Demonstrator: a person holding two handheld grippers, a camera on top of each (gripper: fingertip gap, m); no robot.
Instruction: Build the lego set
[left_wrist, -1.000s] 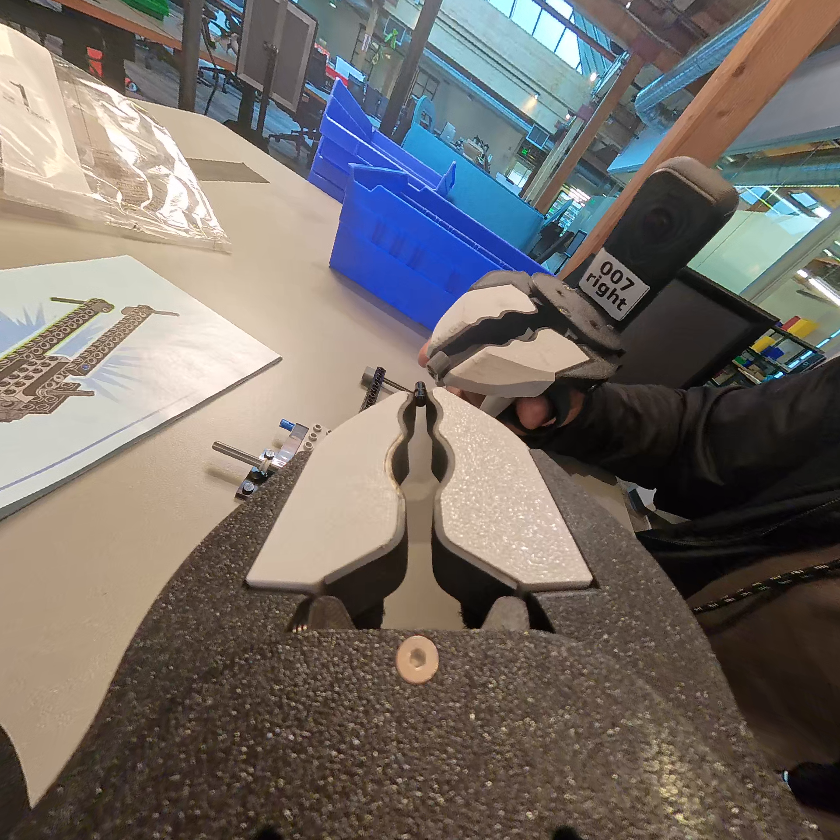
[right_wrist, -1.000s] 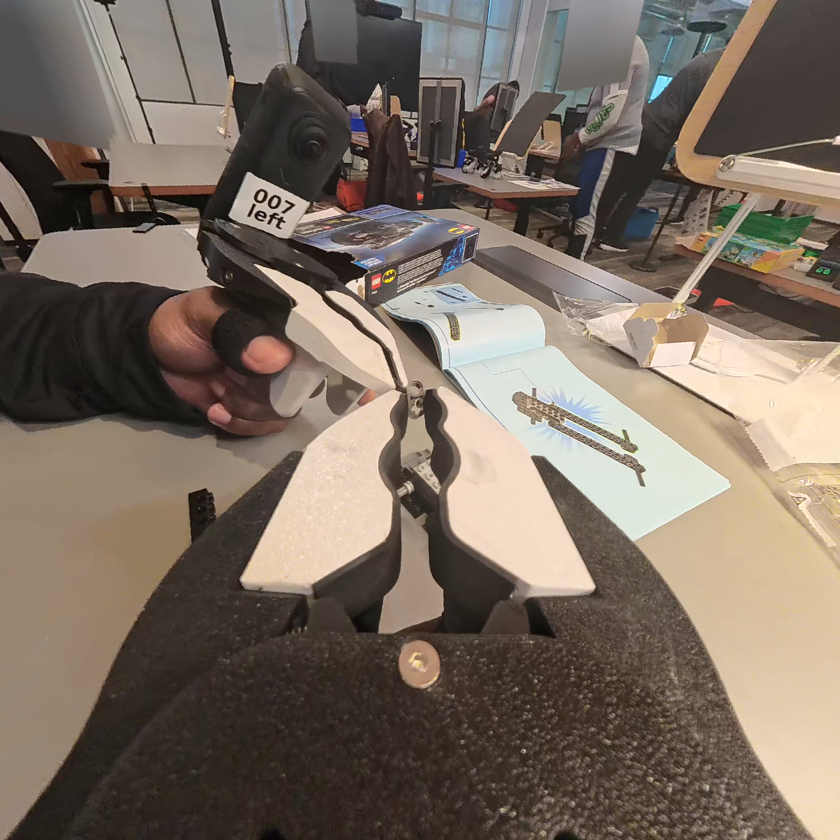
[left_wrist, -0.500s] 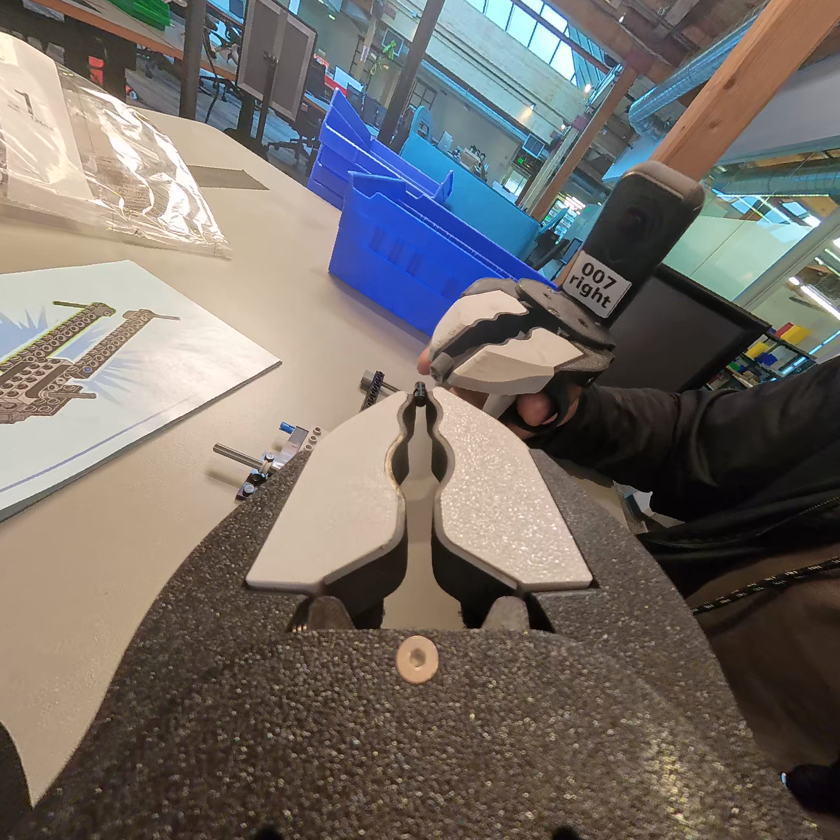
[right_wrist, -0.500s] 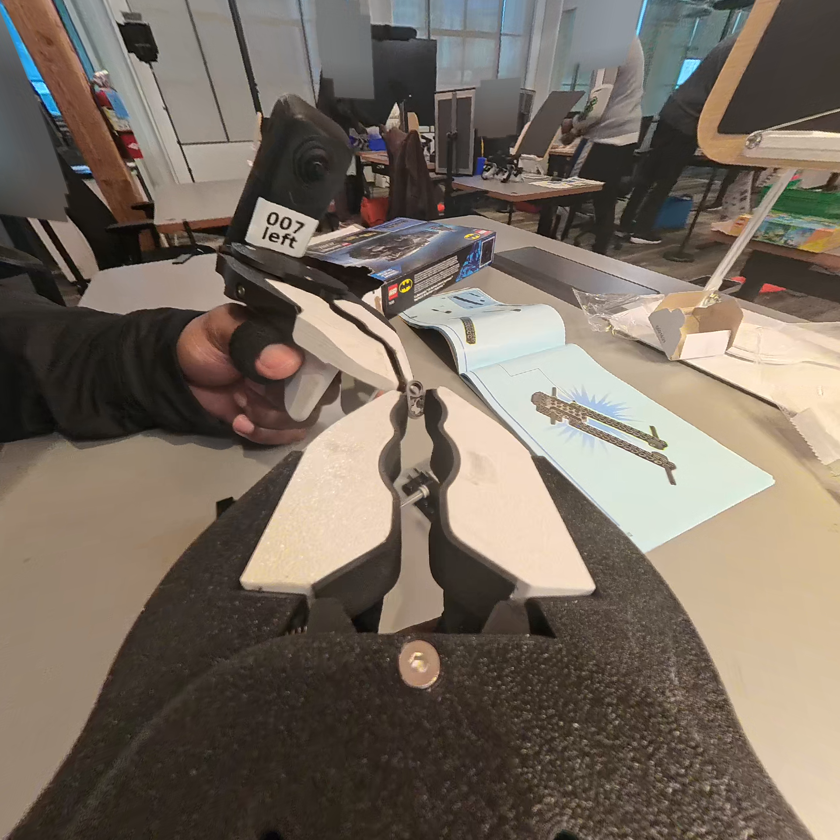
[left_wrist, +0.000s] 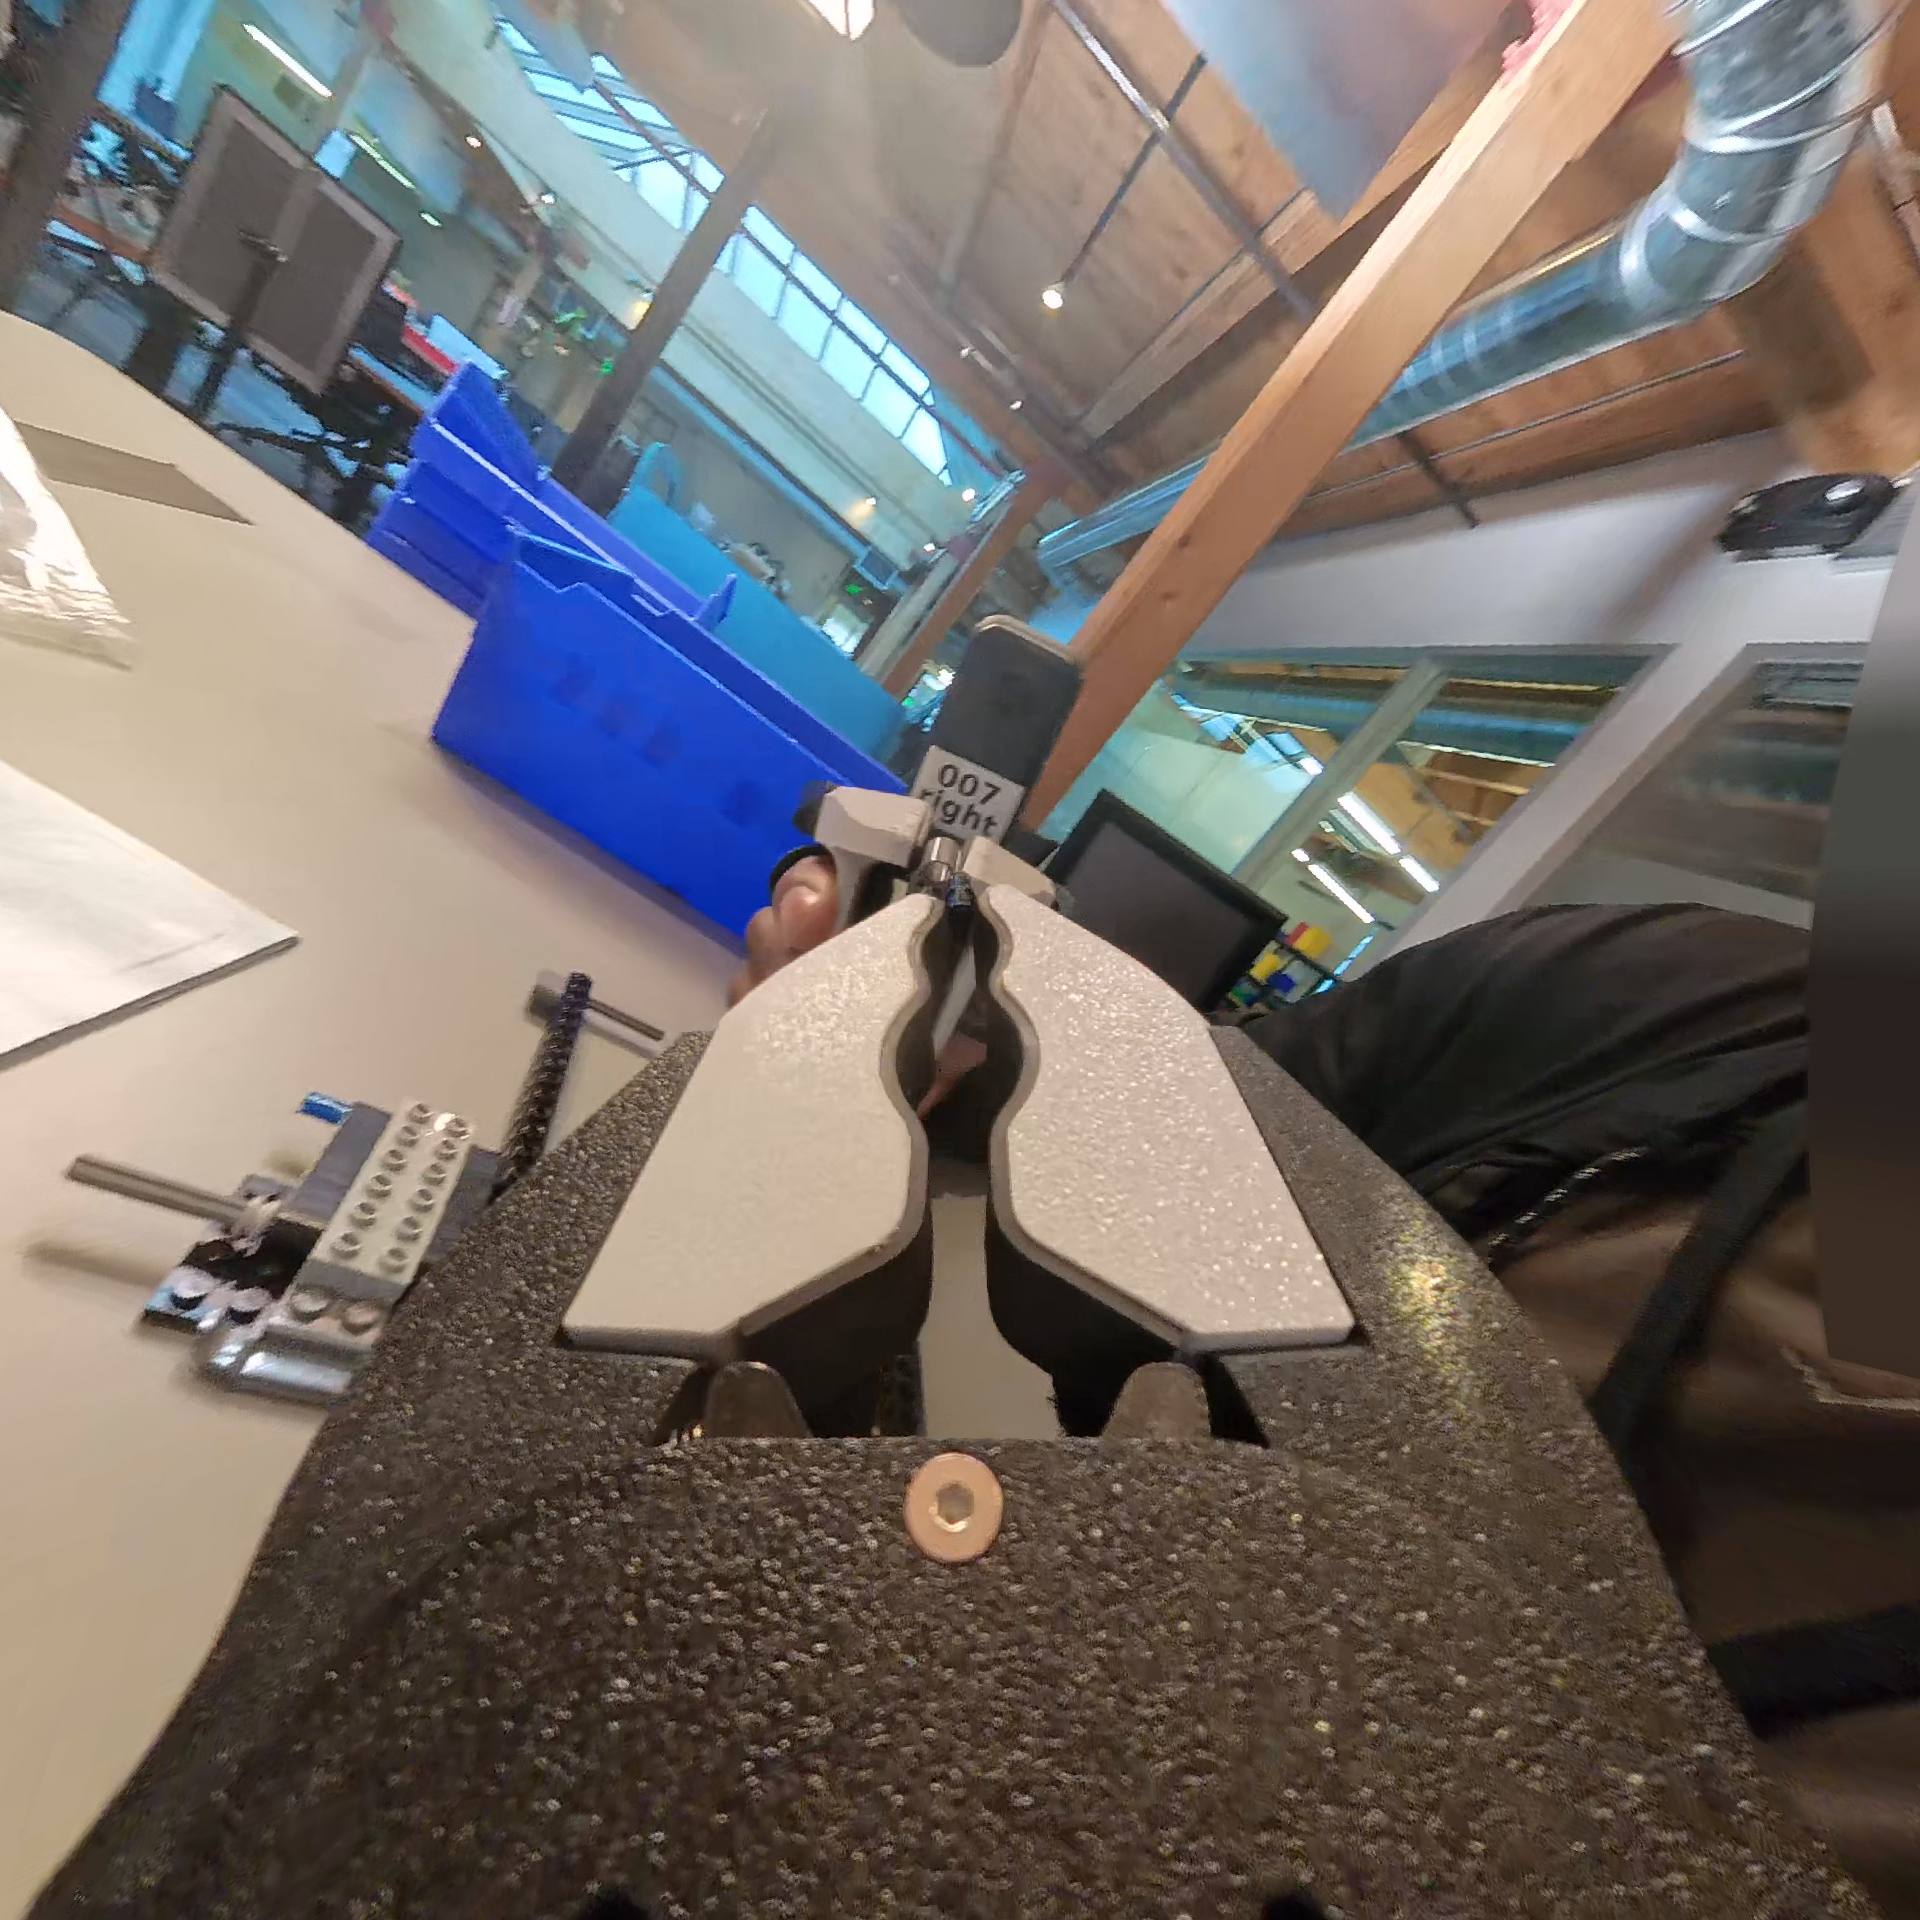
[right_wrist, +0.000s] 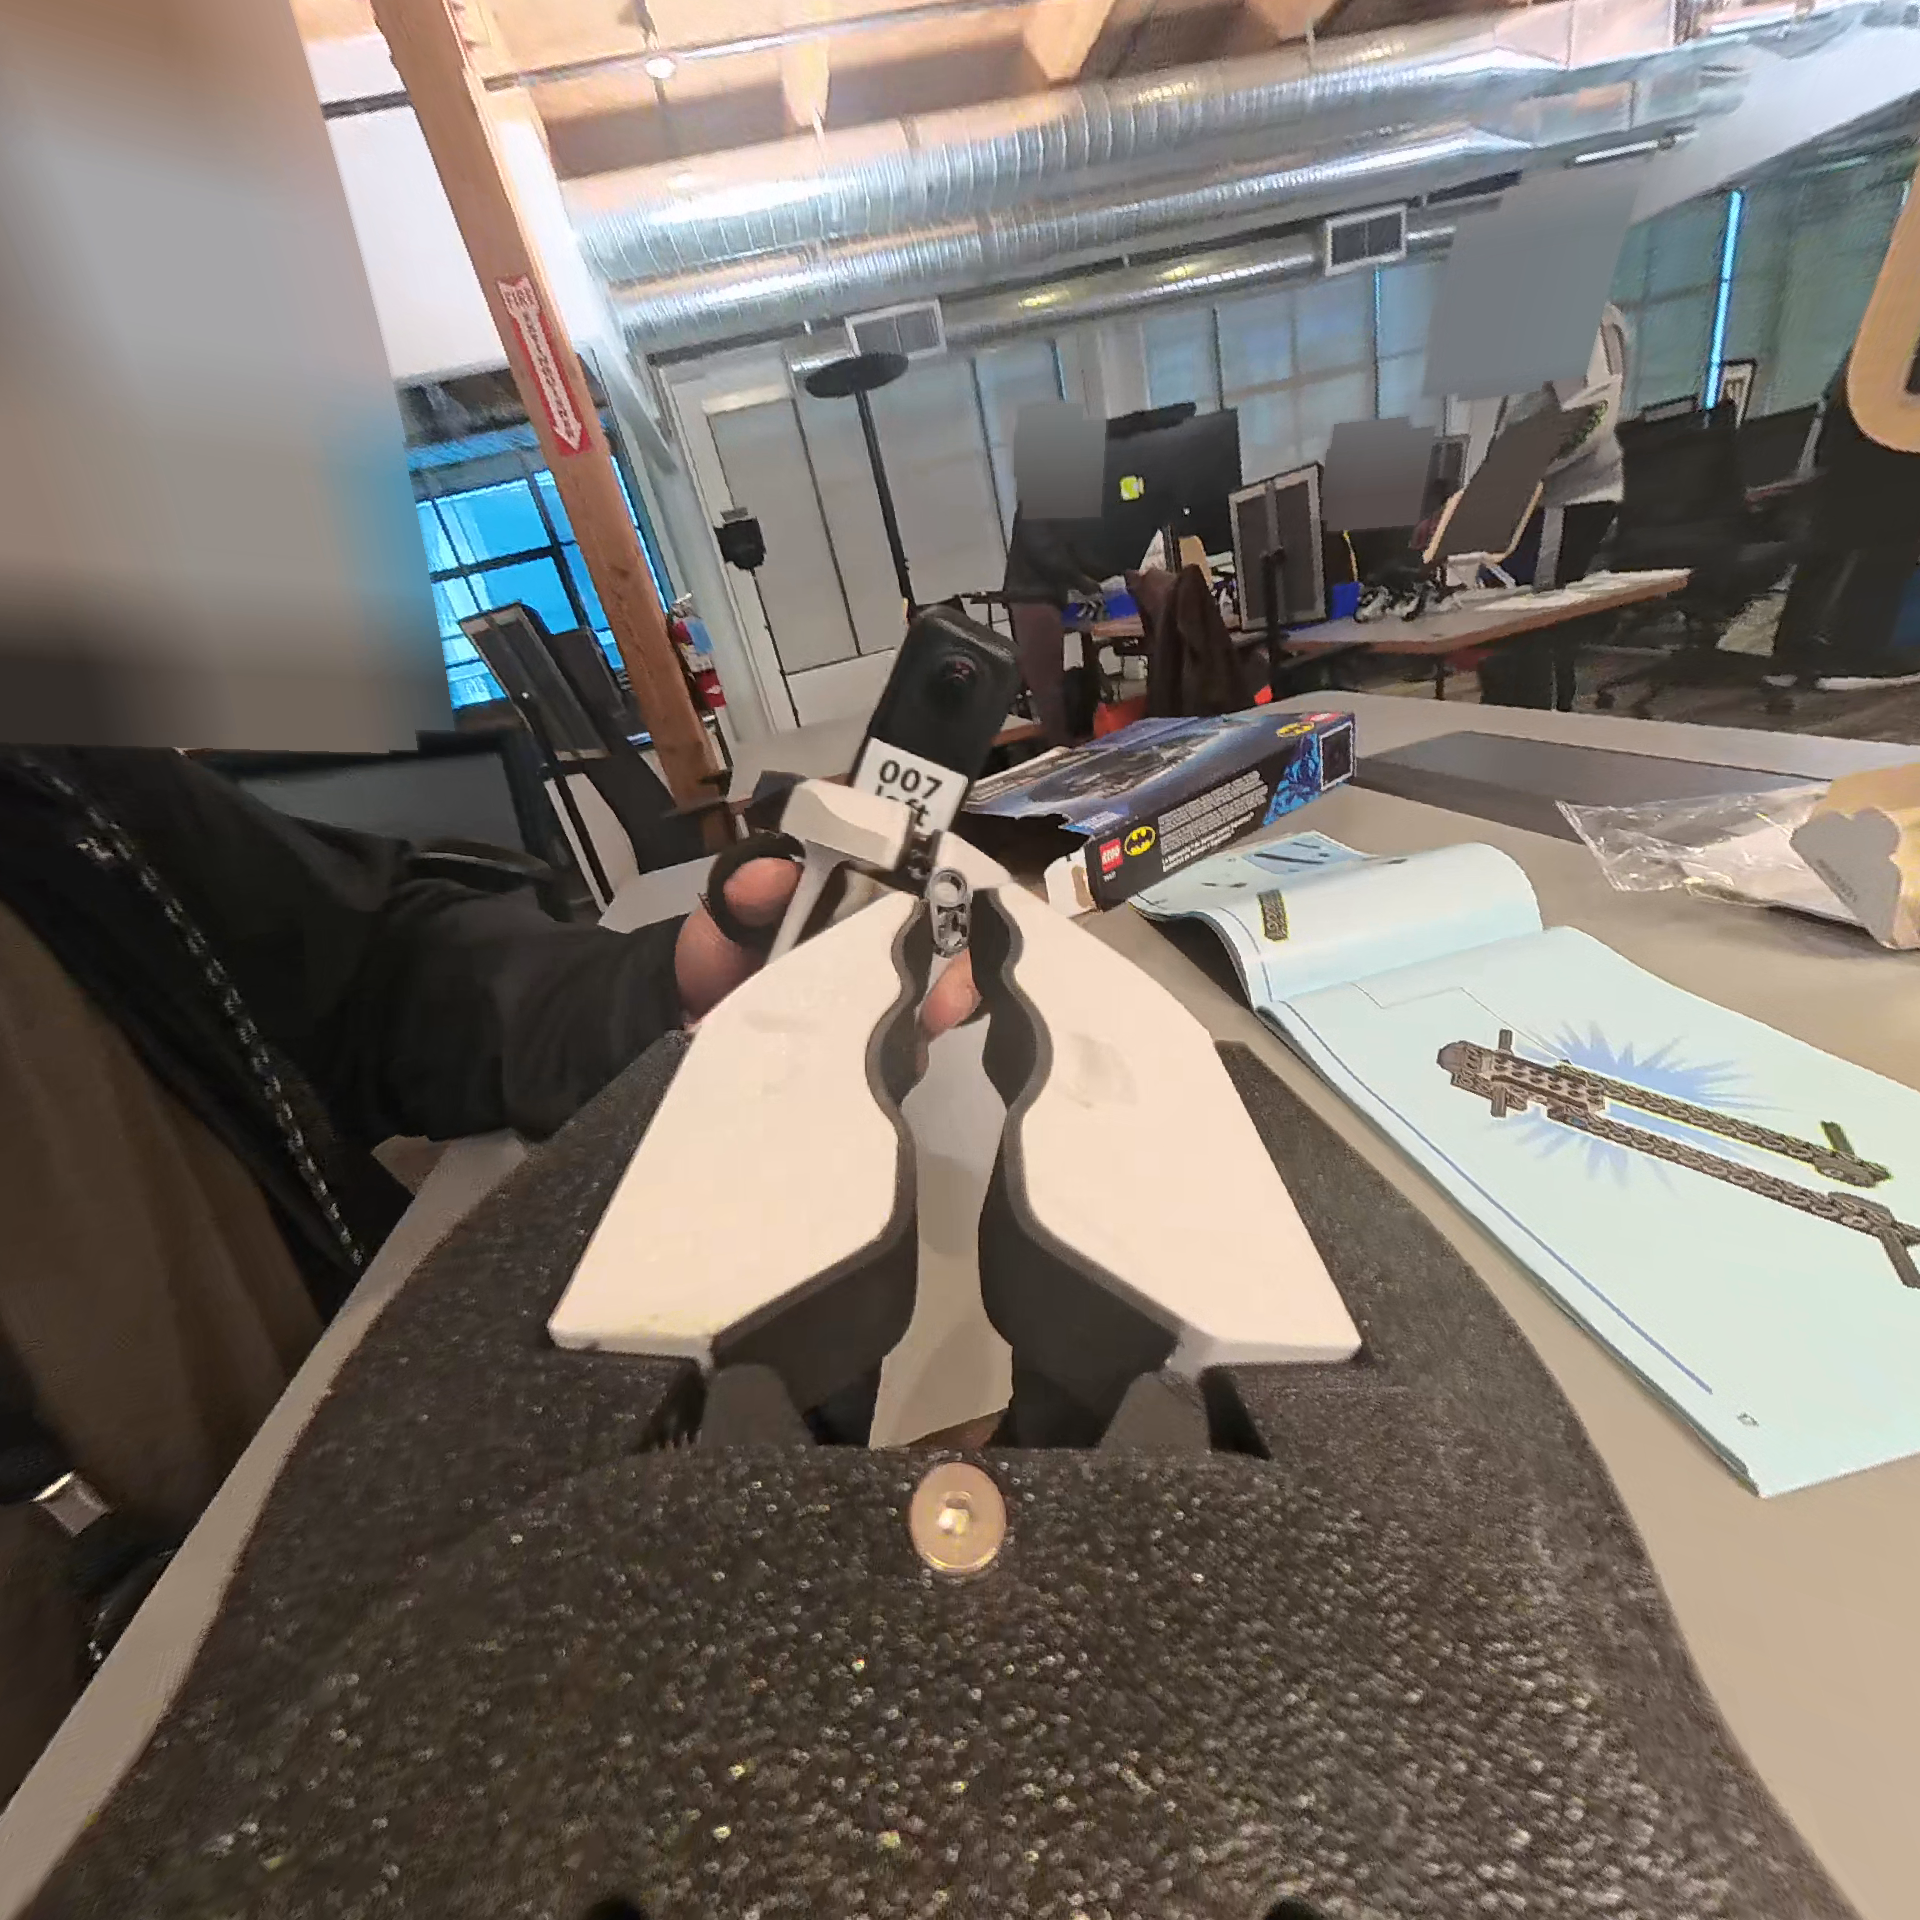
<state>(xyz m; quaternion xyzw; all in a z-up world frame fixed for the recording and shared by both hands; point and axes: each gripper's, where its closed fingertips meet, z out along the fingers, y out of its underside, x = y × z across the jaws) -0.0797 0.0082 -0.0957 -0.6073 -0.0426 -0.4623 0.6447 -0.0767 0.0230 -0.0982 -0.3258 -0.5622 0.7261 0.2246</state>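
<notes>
Progress, judged from the layout: a partly built grey brick assembly (left_wrist: 343, 1236) with a protruding grey axle lies on the table (left_wrist: 312, 831) near its front edge, beside a dark toothed strip (left_wrist: 545, 1070). An open instruction booklet (right_wrist: 1558, 1091) lies toward the table's right edge, with an opened dark box (right_wrist: 1174, 800) behind it toward the far edge. Assembly appears incomplete; two small parts are in the air, not yet joined to anything.

Left gripper (left_wrist: 958, 902): jaws nearly pressed together, pinching a small dark pin (left_wrist: 958, 896) at the fingertips.

Right gripper (right_wrist: 948, 914): jaws close together, pinching a small grey connector (right_wrist: 948, 912) with a round hole at its upper end.

The two grippers face each other tip to tip above the table's front edge. The pin and the connector are just beside each other; actual contact cannot be determined.
</notes>
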